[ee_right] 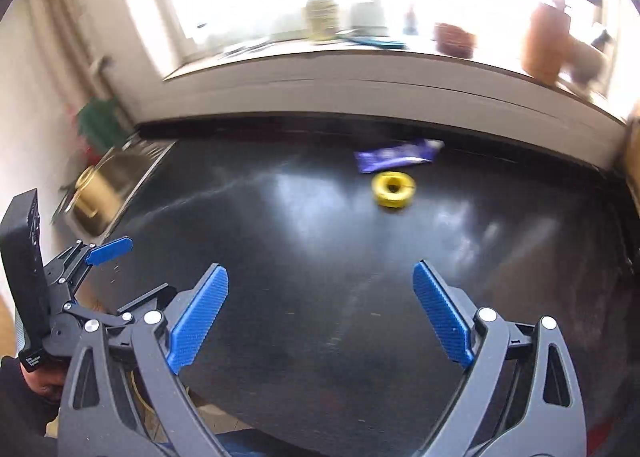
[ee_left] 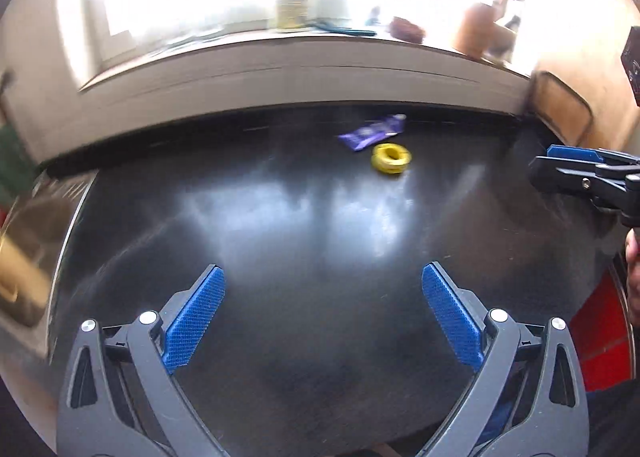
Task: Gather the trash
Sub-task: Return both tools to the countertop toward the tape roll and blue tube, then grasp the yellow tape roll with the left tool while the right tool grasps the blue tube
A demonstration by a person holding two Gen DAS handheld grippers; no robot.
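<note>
1. Two hand-held grippers fill the bottom of their own views: the left gripper (ee_left: 323, 281) and the right gripper (ee_right: 321, 277) each stand with blue pads spread wide apart and nothing between them.
2. Beneath both lies a glossy black countertop (ee_left: 280, 237), bare under the jaws and streaked with pale reflections.
3. In the right wrist view the left gripper shows again at the lower left of the frame, one blue fingertip (ee_right: 110, 249) pointing right, with part of a hand (ee_right: 40, 381) below it; its jaws look parted there too.
4. In the left wrist view the right gripper shows at the right edge, mid-height, blue-tipped and pointing left.
5. Farther back, right of centre, a yellow ring-shaped object (ee_left: 391, 158), perhaps a roll of tape, rests on the countertop; blur hides finer detail.
6. Just behind it, touching or nearly so, lies a purple wrapper (ee_left: 372, 133), close to the counter's rear edge and well apart from both grippers.
7. At the left edge a metal sink (ee_right: 116, 181) adjoins the countertop.
8. Beyond the counter a pale windowsill (ee_left: 304, 57) carries a yellowish bottle (ee_right: 322, 15), a brown pot (ee_right: 454, 39) and a terracotta vessel (ee_right: 546, 43), all blurred against a bright window.
</note>
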